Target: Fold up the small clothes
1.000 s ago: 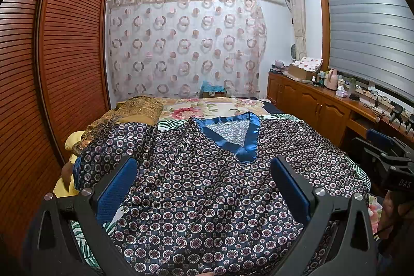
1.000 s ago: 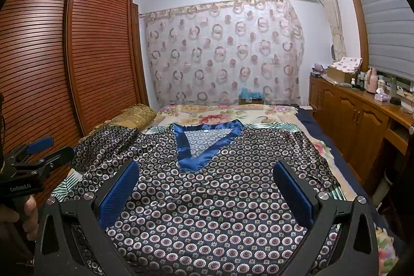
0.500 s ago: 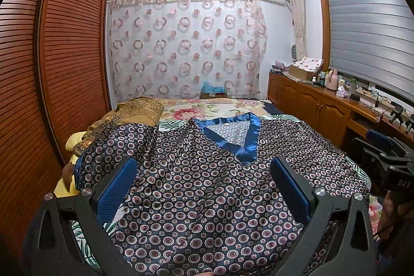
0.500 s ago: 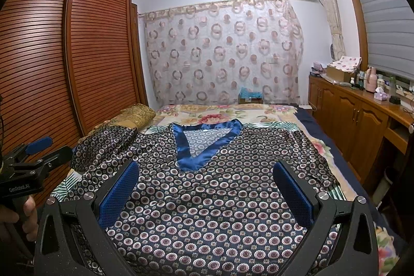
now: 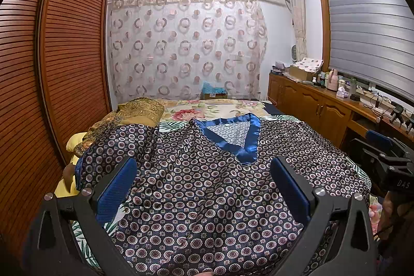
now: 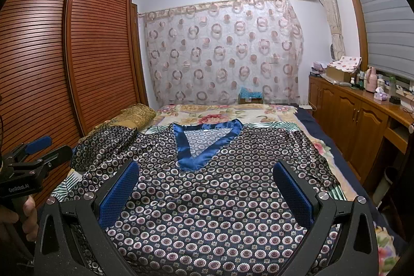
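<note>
The shirt (image 6: 207, 198) lies spread face up on the bed (image 6: 258, 114), right under and ahead of both tools, blue V collar (image 6: 204, 144) pointing back toward them, so whoever folds has the hem side nearest & the neck farthest. Right gripper (image 6: 205, 194) hangs above the lower front of the shirt w/ fingers wide apart, nothing between the blue pads (image 6: 119, 194); collar tip sits just ahead of it, roughly centred between the pads. Left gripper (image 5: 203, 192) is likewise spread apart & empty above the cloth, collar ahead and a bit to its right side, which fits it standing off toward the shirt's left half. Each tool shows at the edge of the other's view, held well apart at either side, prob. so each can take its own sleeve or side seam. Sleeve ahead-left of the left gripper (image 5: 113, 146) is bunched up against a gold pillow (image 5: 141, 110) rather than flat; that side looks like it needs straightening first. Sleeve ahead-right of the right gripper (image 6: 310, 162) lies flatter, some wrinkles near its edge. No fold made yet as far as I can judge; fabric looks slick, satin-like, so it may slide when pinched. Cabinet (image 6: 352, 115) runs along the right of both tools, clear of the work.
</note>
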`<move>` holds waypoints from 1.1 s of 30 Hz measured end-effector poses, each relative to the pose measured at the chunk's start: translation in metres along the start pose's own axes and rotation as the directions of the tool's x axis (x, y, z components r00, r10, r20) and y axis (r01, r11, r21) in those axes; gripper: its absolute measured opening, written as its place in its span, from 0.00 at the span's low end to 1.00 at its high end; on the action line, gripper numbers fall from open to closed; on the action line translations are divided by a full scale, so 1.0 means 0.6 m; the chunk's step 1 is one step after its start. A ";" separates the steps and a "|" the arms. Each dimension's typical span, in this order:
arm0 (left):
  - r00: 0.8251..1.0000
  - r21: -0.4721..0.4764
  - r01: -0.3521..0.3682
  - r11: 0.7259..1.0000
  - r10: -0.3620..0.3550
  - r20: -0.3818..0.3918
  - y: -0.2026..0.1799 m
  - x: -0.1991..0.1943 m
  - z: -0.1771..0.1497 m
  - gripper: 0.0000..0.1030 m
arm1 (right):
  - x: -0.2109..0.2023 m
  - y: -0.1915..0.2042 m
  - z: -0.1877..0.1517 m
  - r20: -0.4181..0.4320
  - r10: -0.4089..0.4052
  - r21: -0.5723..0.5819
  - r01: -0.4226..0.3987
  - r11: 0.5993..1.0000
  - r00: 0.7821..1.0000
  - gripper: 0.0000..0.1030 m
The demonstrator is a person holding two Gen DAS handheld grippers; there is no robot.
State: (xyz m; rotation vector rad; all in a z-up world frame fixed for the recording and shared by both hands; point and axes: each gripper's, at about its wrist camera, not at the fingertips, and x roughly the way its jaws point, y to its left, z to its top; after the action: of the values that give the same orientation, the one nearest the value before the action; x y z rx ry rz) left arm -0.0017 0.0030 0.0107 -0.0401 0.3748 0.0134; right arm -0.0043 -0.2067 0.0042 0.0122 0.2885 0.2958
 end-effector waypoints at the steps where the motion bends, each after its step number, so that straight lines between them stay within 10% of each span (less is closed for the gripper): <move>1: 1.000 0.000 0.000 1.000 0.000 0.000 -0.001 0.001 -0.002 1.00 | 0.000 0.000 0.000 0.000 0.000 0.000 0.000 1.000 1.000 1.00; 33: 1.000 0.003 -0.003 1.000 0.003 0.002 0.002 0.001 -0.001 1.00 | -0.001 0.002 -0.001 0.001 0.006 0.003 -0.006 1.000 1.000 1.00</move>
State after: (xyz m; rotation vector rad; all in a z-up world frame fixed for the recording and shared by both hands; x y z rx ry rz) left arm -0.0016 0.0043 0.0099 -0.0366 0.3733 0.0158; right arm -0.0054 -0.2054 0.0040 0.0157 0.2882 0.3017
